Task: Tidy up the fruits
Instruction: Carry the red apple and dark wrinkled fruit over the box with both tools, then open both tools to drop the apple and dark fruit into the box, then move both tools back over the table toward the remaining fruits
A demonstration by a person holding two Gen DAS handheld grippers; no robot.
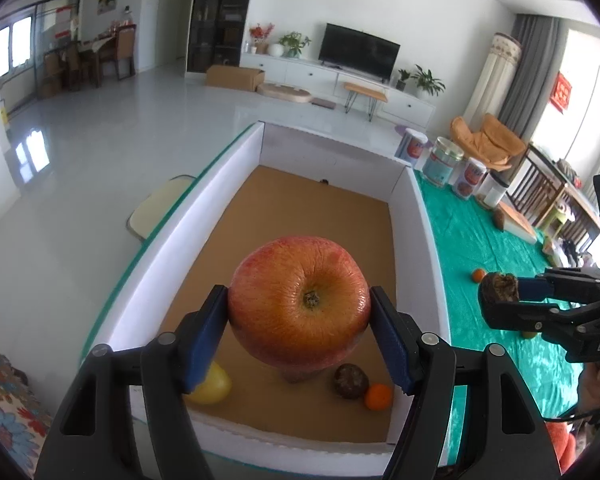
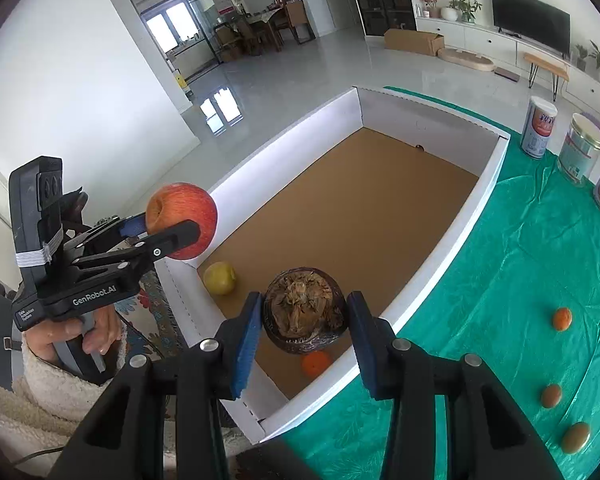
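Three fruits are already seen on the brown floor of the white box [image 2: 440, 276]: a yellow fruit [image 2: 219, 278] at lower left, an orange [image 2: 316, 363] low in the frame, and a dark round fruit [image 1: 350, 381] visible only in the left wrist view. Two more are held over the box. The left gripper [image 1: 299, 314] has its jaws clamped on a red apple [image 1: 299, 309] at frame centre; the right gripper [image 2: 302, 320] has its jaws clamped on a dark dried-looking fruit [image 2: 305, 311]. Neither has been released.

At least three small fruits [image 2: 562, 319] remain loose on the green cloth of the tabletop [image 2: 500, 280], along the right edge of the right wrist view. The task is judged roughly half done. Several cans [image 2: 538, 127] stand at upper right. A living room with pale glossy floor and a television [image 1: 358, 57] is shown behind.
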